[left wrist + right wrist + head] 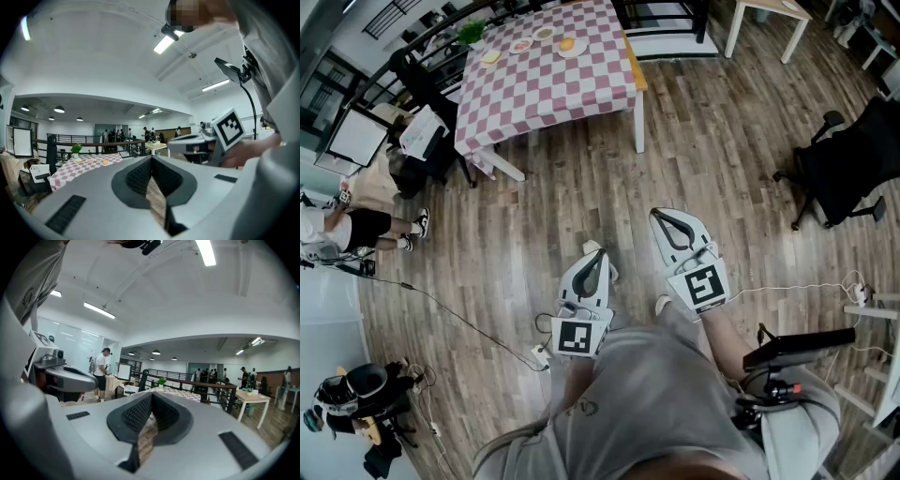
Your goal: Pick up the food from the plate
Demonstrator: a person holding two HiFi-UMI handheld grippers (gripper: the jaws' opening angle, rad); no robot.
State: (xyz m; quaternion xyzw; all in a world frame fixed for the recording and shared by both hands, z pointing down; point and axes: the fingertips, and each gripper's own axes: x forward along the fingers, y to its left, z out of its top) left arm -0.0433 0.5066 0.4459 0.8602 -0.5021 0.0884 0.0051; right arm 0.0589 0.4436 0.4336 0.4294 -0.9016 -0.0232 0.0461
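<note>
The grey left hand-held gripper (592, 253) and right hand-held gripper (662, 218) are both pressed together, empty. Far ahead of them stands the pink-checked bench (553, 94) with white plates of food (571, 45).

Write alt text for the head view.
Seen from above, a person on a wood floor holds a left tool and a right tool, both shut and empty, well short of a table with a pink checked cloth. Plates of food and a small plant sit at its far end; a black office chair stands at right.
</note>
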